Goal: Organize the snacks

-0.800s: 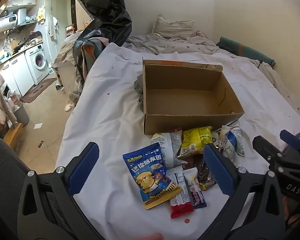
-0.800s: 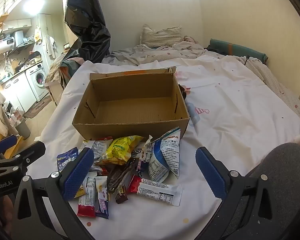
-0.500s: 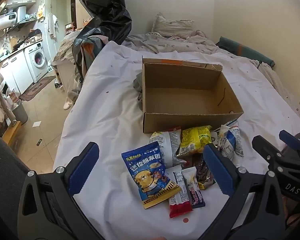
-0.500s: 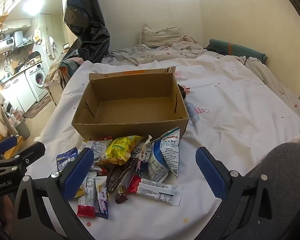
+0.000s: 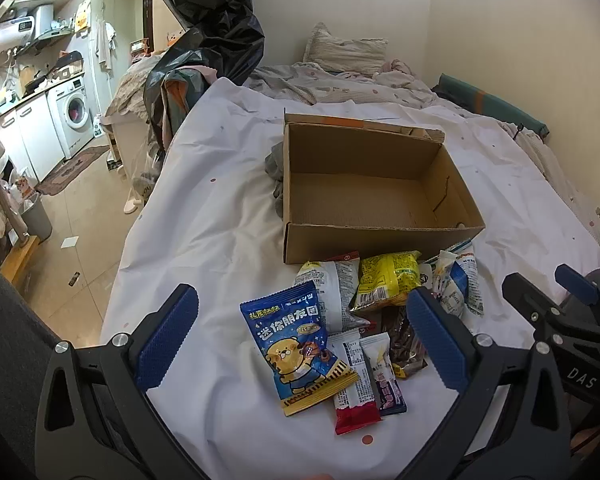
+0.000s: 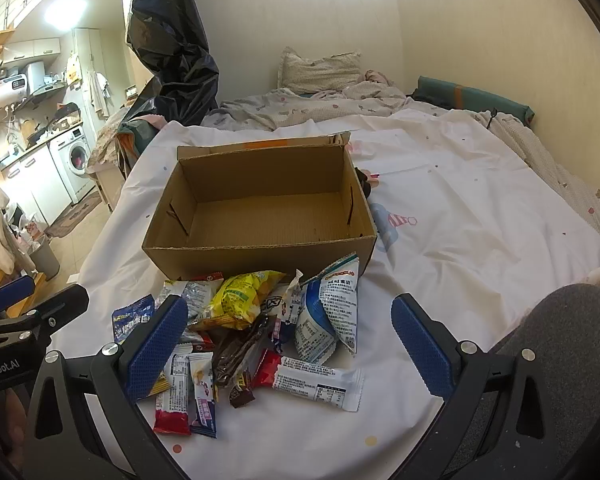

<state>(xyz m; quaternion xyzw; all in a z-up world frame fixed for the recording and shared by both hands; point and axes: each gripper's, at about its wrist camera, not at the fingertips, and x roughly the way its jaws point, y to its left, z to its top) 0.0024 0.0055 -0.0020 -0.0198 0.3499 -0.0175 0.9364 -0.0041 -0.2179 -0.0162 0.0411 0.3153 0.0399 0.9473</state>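
An empty brown cardboard box (image 5: pixel 372 236) (image 6: pixel 260 252) stands on the white bedsheet. In front of it lies a pile of snack packs: a blue cartoon pouch (image 5: pixel 296 344) (image 6: pixel 130 320), a yellow bag (image 5: pixel 384 280) (image 6: pixel 240 296), a white-and-blue bag (image 6: pixel 332 312) (image 5: pixel 458 288), a brown wrapper (image 6: pixel 240 350) and several small bars (image 6: pixel 312 380). My left gripper (image 5: pixel 302 340) hovers open above the blue pouch, holding nothing. My right gripper (image 6: pixel 290 350) hangs open over the pile's near side, also bare. Each gripper shows at the edge of the other's view.
The bed (image 6: pixel 480 240) runs back to a pillow (image 6: pixel 320 70) and rumpled blankets. A black plastic bag (image 5: pixel 216 20) rises at the bed's far left. Left of the bed, the floor drops to a washing machine (image 5: pixel 74 112) and cabinets.
The left view has crept slightly forward and left, so the box and pile sit a little lower and closer. The right gripper has barely moved. Both stay open.
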